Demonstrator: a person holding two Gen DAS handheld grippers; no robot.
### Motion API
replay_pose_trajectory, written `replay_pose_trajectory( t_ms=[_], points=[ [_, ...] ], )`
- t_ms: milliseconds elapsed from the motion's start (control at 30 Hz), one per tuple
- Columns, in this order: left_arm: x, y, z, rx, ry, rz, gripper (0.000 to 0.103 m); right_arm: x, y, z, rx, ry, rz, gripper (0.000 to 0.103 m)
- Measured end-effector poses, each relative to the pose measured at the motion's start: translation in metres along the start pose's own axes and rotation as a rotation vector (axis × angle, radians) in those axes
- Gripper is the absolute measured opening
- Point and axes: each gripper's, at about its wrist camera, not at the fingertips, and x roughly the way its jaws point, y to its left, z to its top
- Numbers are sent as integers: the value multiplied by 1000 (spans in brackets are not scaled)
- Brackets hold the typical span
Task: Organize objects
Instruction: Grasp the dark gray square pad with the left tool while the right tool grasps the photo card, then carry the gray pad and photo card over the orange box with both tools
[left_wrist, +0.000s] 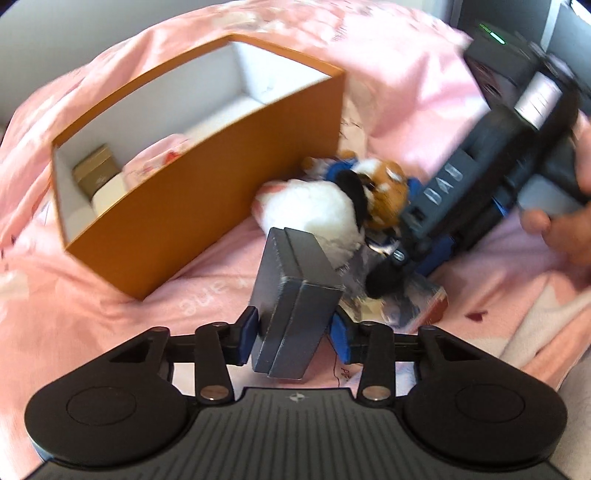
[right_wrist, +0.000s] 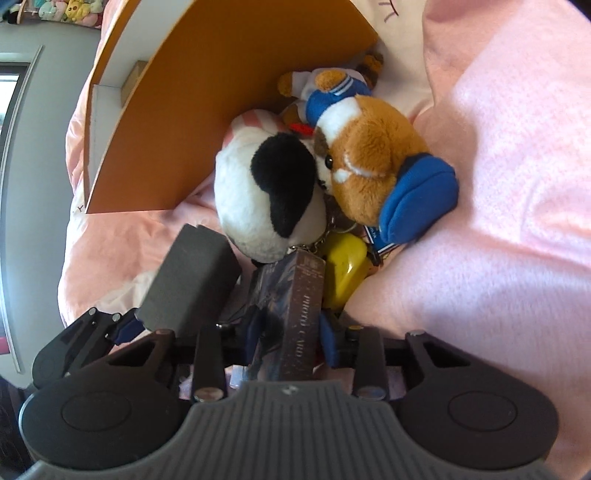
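In the left wrist view, the left gripper (left_wrist: 293, 334) pinches a dark grey box (left_wrist: 293, 295) between its blue pads (left_wrist: 248, 334), the box standing tilted above a pink blanket (left_wrist: 147, 306). To the left, an orange box (left_wrist: 207, 184) with a white inside sits open on the blanket; a gold case (left_wrist: 96, 170) lies in its near corner with a pale item beside it and a pink item further in. Just right of the orange box lies a black-and-white plush toy (left_wrist: 314, 206), touching a brown plush toy (left_wrist: 384, 188) dressed in blue. The right gripper (left_wrist: 404, 254) reaches in from the upper right, blurred, with the person's hand (left_wrist: 565, 221) on its handle; its tips sit low beside the toys over a dark printed box (left_wrist: 413, 306), though how its jaws stand is unclear here. In the right wrist view, the right gripper (right_wrist: 290, 338) has its jaws closed on the dark printed box (right_wrist: 291, 317), which stands on end between the blue pads (right_wrist: 330, 345). A yellow item (right_wrist: 343, 269) lies just beyond, touching that box. The black-and-white plush toy (right_wrist: 266, 199) and the brown plush toy (right_wrist: 376, 155) rest together against the orange box (right_wrist: 207, 110). The dark grey box (right_wrist: 188, 280) shows at the left, held in the left gripper (right_wrist: 129, 326).
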Motion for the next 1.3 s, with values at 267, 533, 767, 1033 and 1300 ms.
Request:
replay_pose_trajectory(
  t_ms=[267, 533, 767, 1033, 1300],
  points=[
    [-19, 44, -4, -313, -55, -72, 40, -23, 36, -11, -143, -60, 10, 24],
    [-41, 70, 2, -447, -141, -161, 39, -58, 61, -4, -275, -193, -37, 24],
    [-55, 87, 20, -507, -235, -184, 39, -83, 88, 18, -338, -264, -14, 24],
    [-66, 102, 48, -494, -316, -148, 39, -100, 118, 38, -396, -357, 8, 24],
    [-58, 140, 80, -531, -318, -174, 39, -106, 137, 72, -400, -408, 40, 24]
  ],
)
